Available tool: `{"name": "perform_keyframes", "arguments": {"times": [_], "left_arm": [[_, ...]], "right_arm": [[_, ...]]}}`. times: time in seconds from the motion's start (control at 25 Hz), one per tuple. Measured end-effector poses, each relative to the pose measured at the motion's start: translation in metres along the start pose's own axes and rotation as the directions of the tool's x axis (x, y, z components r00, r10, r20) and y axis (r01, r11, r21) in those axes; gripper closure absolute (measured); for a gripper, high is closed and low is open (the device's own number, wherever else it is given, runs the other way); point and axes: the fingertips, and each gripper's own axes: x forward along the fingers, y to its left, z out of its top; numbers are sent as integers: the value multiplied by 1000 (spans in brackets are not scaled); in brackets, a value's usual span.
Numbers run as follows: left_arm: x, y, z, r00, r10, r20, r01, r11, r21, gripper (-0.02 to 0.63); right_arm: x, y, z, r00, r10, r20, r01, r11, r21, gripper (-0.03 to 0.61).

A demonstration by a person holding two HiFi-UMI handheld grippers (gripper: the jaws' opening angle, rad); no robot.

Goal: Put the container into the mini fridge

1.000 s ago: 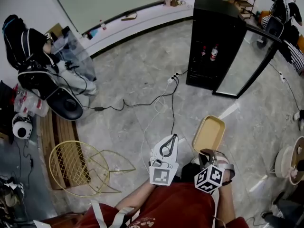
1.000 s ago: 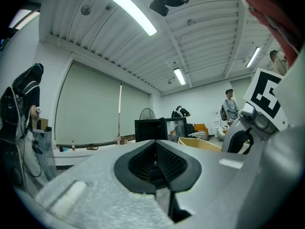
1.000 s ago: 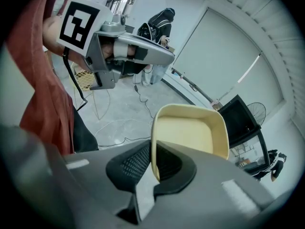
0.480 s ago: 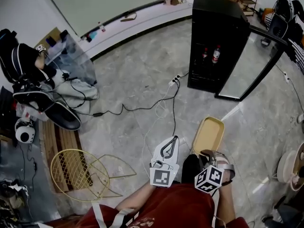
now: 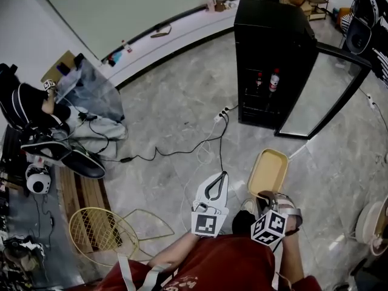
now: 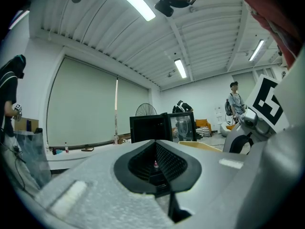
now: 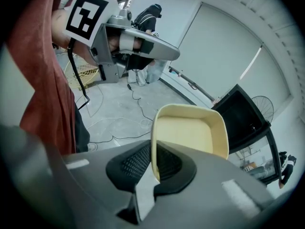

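A cream-yellow container (image 5: 267,171) hangs over the grey floor, and my right gripper (image 5: 265,200) is shut on its near rim. In the right gripper view the container (image 7: 188,132) stands edge-on between the pads of that gripper (image 7: 155,168). My left gripper (image 5: 213,190) is held beside it, shut and empty; in its own view the left gripper (image 6: 156,149) points level at the fridge (image 6: 152,128). The black mini fridge (image 5: 273,59) stands ahead with its glass door (image 5: 321,96) swung open to the right. Two bottles (image 5: 274,80) stand inside.
Cables (image 5: 200,138) and a power strip (image 5: 221,111) lie on the floor between me and the fridge. A yellow wire chair (image 5: 103,232) stands at lower left. Bags and a seated person (image 5: 42,120) are at the left. A low white ledge (image 5: 170,32) runs along the wall.
The view has moved forward across the floor, and the fridge now sits lower and larger in the frame. Both grippers keep their pose, and the container stays held.
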Motion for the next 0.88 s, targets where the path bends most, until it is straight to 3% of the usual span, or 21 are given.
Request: {"name": "perform_keyframes", "arguments": {"times": [0.44,0.88], "left_arm": [[109,-15,-3,999,4,-34,-3,1000,26,609],[169,-2,-18,998,26,-50,-26,1000,8,609]], "right_arm": [[30,-99,-39,1000,12,12,-12,1000,4,560],[67,-150,-59,999,46,-16,-46,999,4,560]]}}
